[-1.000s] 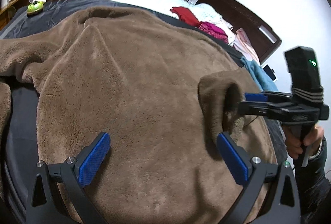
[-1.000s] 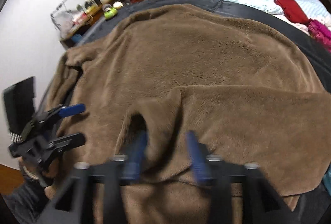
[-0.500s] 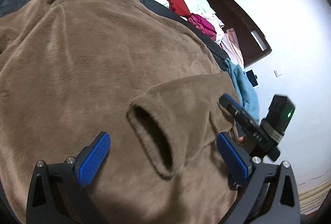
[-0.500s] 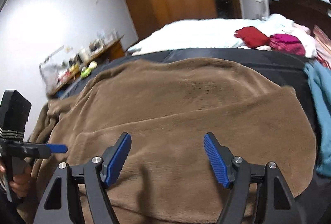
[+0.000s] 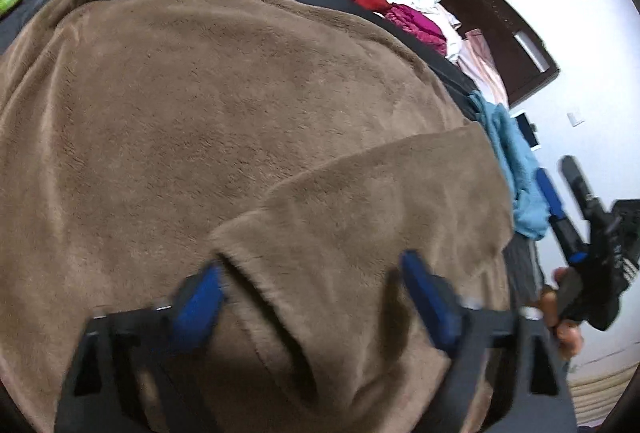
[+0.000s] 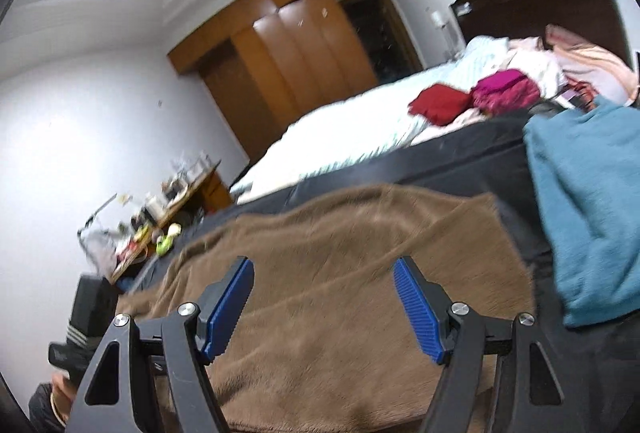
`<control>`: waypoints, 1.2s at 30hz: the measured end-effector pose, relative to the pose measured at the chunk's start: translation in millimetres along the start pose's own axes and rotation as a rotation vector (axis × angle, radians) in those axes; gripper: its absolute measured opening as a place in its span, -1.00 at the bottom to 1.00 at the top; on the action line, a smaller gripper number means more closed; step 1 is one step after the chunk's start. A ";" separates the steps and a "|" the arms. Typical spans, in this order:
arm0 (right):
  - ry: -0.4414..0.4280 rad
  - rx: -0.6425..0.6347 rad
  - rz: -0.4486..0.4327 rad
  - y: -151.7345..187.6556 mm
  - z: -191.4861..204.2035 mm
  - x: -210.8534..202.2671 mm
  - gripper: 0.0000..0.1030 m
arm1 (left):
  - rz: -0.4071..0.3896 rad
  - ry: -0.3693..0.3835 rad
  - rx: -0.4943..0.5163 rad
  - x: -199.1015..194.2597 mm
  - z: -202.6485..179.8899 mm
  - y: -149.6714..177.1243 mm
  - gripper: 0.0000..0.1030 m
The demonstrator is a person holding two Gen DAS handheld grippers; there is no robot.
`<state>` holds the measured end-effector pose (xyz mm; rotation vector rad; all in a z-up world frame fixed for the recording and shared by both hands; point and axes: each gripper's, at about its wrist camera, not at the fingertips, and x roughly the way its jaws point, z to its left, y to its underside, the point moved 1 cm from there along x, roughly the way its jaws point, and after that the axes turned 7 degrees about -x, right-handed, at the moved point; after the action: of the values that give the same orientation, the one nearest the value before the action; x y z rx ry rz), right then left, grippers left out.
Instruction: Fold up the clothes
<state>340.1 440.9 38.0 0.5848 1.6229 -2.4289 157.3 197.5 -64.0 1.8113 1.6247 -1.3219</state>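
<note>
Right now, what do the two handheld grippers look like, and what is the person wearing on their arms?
Both are black plastic frames with triangular cut-outs, silver screws and two fingers faced with ribbed blue pads. The right gripper shows this sharply; the left gripper is blurred. Each has a black block on top with white stripes. A dark sleeve shows at the left wrist.

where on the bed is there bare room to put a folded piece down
Free: the white bedding between the wardrobe and red garment. Crowded: headboard end, with red, magenta and blue clothes. The brown fleece covers the near side.
</note>
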 end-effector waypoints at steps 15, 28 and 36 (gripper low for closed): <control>0.110 0.036 -0.034 -5.6 -20.3 -1.3 0.45 | -0.312 0.008 -0.090 -87.6 26.3 -68.9 -0.56; 0.099 -0.056 0.064 5.1 -8.3 23.2 0.45 | -0.315 -0.223 -0.207 -62.0 112.4 -97.4 -0.56; 0.089 -0.085 0.125 14.2 -5.1 36.3 0.45 | -0.285 -0.347 -0.209 -51.9 123.5 -91.1 0.06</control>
<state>313.1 442.8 9.5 0.7658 1.6597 -2.2636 31.3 96.1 -54.7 1.1862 1.7871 -1.4269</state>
